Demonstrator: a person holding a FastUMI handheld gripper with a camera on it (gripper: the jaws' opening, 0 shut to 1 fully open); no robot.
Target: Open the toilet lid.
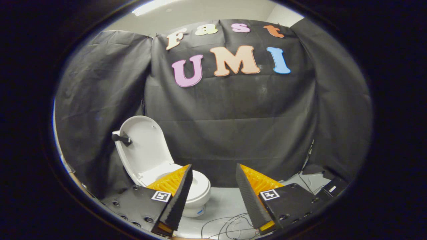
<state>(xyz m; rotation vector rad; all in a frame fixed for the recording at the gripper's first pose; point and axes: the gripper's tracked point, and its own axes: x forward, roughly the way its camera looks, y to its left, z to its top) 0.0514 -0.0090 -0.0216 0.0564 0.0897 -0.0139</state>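
Note:
A small white toilet (198, 191) stands on the pale floor, just beyond my left finger. Its lid (145, 150) is raised upright, leaning back to the left, with a black handle (121, 139) sticking out of its outer edge. The seat ring and bowl lie exposed below it, partly hidden behind my left finger (178, 200). My gripper (213, 186) is open, its orange-and-black fingers wide apart with nothing between them. It hangs to the right of the toilet, clear of the lid.
Black cloth walls close off the booth behind and beside the toilet. Loose thin cables (227, 225) trail across the pale floor ahead of my fingers. A dark box (333, 186) lies on the floor at the far right.

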